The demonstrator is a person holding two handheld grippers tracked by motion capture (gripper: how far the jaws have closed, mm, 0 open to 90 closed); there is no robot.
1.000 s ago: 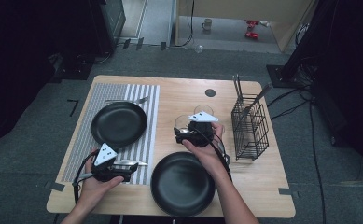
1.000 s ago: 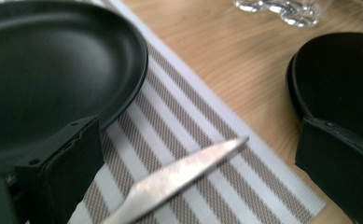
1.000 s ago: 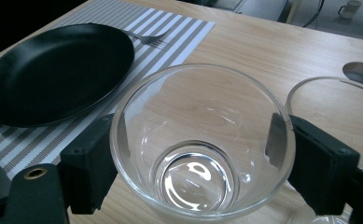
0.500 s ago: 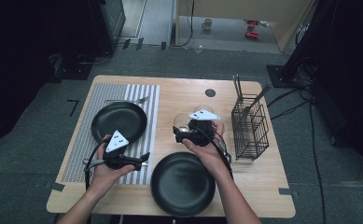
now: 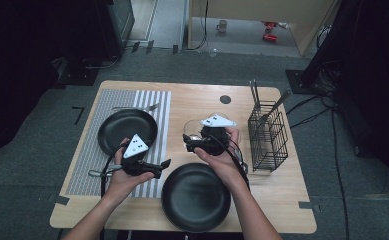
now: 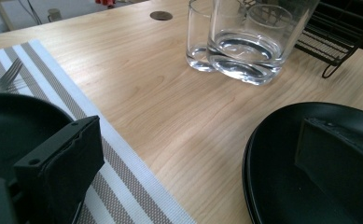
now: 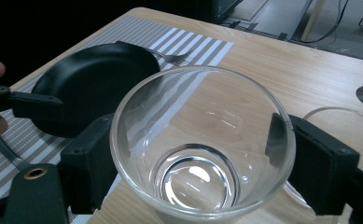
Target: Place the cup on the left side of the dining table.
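Since earlier, left gripper (image 5: 154,167) moves toward the desk's (image 5: 197,102) middle, fingers wide; right gripper (image 7: 193,163) clamps a drinking glass (image 7: 202,149).

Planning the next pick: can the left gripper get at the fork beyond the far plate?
Probably yes: the left gripper is open and empty, and the fork lies uncovered on the placemat; it must pass over the plate.

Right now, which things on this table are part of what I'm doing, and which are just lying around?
In the job:
- glass, clamped in the right gripper

Lying about:
- second glass, standing beside it
- black plate on the striped mat
- front black plate
- fork
- wire rack with utensils
- left gripper, open and empty
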